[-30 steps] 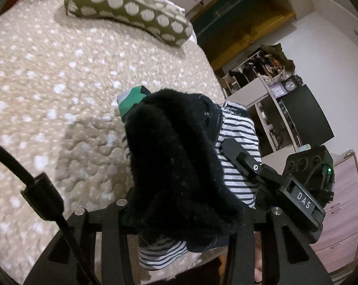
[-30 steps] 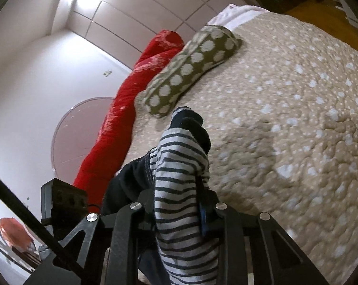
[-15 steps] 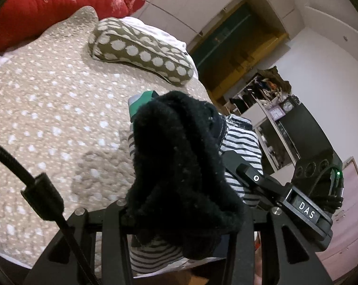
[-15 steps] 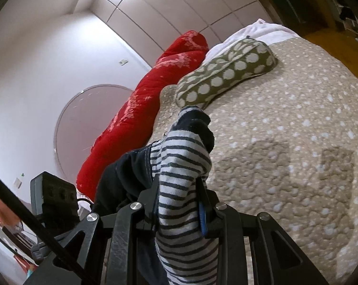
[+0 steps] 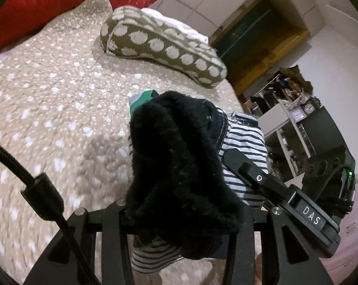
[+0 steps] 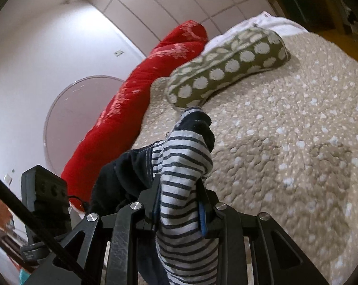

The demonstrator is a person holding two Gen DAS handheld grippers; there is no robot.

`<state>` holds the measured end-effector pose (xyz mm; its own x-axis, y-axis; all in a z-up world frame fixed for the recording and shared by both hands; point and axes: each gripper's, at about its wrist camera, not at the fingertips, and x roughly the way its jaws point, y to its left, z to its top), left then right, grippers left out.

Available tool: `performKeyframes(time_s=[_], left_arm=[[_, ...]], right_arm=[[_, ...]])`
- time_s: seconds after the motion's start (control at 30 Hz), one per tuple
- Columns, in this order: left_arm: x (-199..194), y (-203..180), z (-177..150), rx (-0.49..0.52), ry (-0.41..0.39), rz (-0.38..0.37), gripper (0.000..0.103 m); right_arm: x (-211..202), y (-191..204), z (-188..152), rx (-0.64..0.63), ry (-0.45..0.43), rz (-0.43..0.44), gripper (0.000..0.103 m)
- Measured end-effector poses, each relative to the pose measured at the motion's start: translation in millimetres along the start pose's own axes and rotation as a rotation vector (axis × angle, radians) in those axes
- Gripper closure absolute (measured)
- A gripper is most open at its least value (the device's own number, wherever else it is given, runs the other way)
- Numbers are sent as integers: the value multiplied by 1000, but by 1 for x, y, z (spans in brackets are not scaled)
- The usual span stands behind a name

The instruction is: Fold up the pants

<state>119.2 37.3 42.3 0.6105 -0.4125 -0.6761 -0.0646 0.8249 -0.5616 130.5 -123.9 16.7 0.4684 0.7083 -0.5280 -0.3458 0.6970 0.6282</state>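
The pants [image 5: 179, 166] are dark fleece with a black-and-white striped lining [image 6: 183, 180]. Both grippers hold them up above the bed. My left gripper [image 5: 179, 204] is shut on a thick bunch of the black fleece, which hides its fingertips except a green tip [image 5: 143, 98]. My right gripper [image 6: 179, 204] is shut on a striped fold that drapes over its jaws. In the left wrist view the right gripper's body [image 5: 297, 204] shows close on the right. The rest of the pants hangs below, out of view.
A beige dotted quilt [image 6: 285, 130] covers the bed. An olive polka-dot pillow [image 5: 164, 47] and a red bolster [image 6: 141, 95] lie at its far end. A doorway and cluttered shelves [image 5: 295, 109] stand to the right of the bed.
Both grippers have risen and tilted up with the pants still held. More of the far wall, the red bolster and the pillow has come into view.
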Motion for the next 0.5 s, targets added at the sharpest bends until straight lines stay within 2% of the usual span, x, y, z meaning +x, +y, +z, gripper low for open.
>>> performKeyframes(time_s=[0.3,0.37,0.5], left_arm=[[55,17,19,-33,89,11,62],[64,26,19,-69,115,15,58],[59,38,20,-117,139,-27,57]], right_arm=[[35,-50,16,114,23,-36,76],[39,-57,17,122,26,-54,76],[44,-63,17,102,32,-123,73]])
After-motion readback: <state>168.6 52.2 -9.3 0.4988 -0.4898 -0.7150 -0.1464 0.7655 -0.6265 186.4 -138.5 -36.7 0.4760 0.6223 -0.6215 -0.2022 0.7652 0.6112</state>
